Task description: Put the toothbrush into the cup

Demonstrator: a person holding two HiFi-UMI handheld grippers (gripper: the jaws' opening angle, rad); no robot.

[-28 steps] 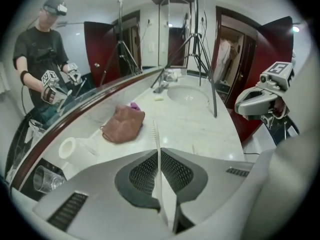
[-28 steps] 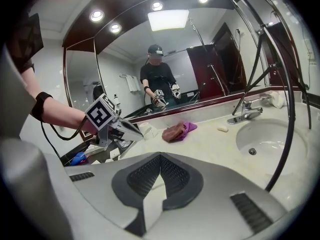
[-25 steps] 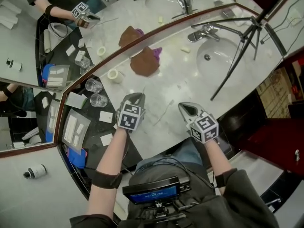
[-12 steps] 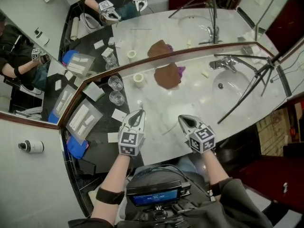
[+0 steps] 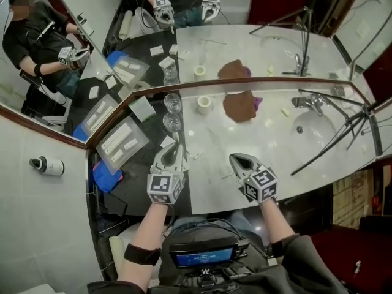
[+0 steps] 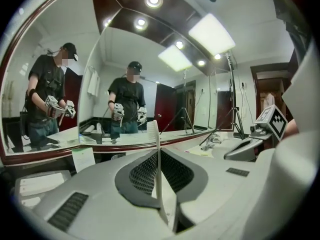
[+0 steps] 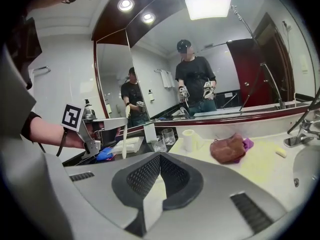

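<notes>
A white toothbrush (image 6: 155, 156) stands upright between the jaws of my left gripper (image 6: 159, 153), which is shut on its handle, bristle end up. From the head view the left gripper (image 5: 173, 150) hovers over the edge where the black tray meets the marble counter. It points at two clear glass cups (image 5: 172, 122) just beyond its tip. Those cups (image 7: 168, 135) and the held toothbrush (image 7: 124, 143) also show in the right gripper view. My right gripper (image 5: 237, 158) is shut with nothing in it, above the counter's front edge to the right.
A brown cloth (image 5: 240, 106) over something purple and a white roll (image 5: 204, 105) lie farther back on the counter. A sink (image 5: 312, 129) with a faucet (image 5: 306, 102) and tripod legs (image 5: 343, 133) fill the right. Packets lie on the black tray (image 5: 144, 185). A mirror backs the counter.
Both grippers have shifted left along the counter, and the left one has risen and turned with the toothbrush. It now faces the glass cups instead of the open marble.
</notes>
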